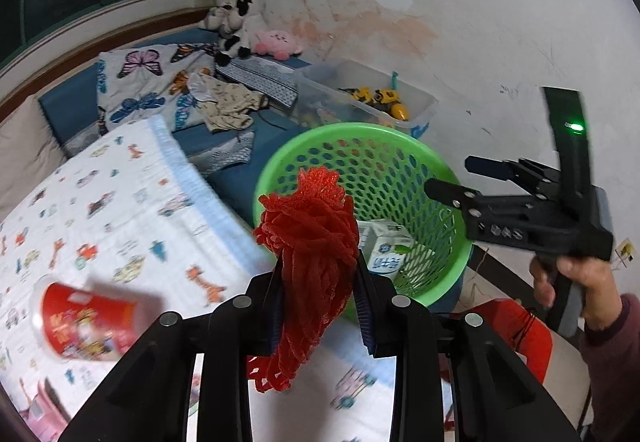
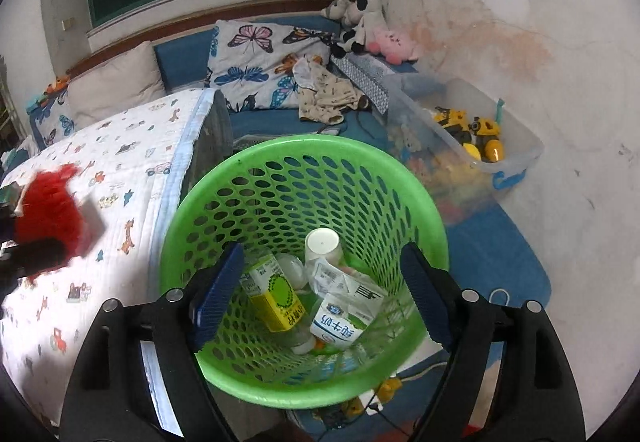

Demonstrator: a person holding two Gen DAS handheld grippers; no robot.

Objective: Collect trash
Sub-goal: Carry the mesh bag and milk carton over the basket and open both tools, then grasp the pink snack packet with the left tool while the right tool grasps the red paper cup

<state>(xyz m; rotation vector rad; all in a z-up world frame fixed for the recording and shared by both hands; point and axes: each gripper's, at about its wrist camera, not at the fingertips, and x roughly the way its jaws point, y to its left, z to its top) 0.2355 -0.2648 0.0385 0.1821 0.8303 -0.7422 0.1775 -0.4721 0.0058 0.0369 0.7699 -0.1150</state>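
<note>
My left gripper [image 1: 320, 290] is shut on a bunch of red foam netting [image 1: 312, 242] and holds it above the bed, just short of the green perforated basket [image 1: 440, 162]. The netting also shows at the left of the right wrist view [image 2: 50, 202]. My right gripper [image 2: 320, 290] is open and empty, held over the basket [image 2: 192, 202]; it also shows in the left wrist view [image 1: 452, 178]. The basket holds a yellow carton [image 2: 276, 298], a white milk carton [image 2: 340, 322], a paper cup [image 2: 322, 244] and wrappers. A red cup [image 1: 88, 318] lies on the bed.
A patterned quilt [image 1: 120, 210] covers the bed. A clear plastic toy bin [image 2: 516, 150] stands by the wall behind the basket. Pillows [image 2: 260, 62], clothes [image 2: 324, 94] and plush toys [image 2: 360, 22] lie at the head of the bed. A red stool [image 1: 520, 330] stands below the basket.
</note>
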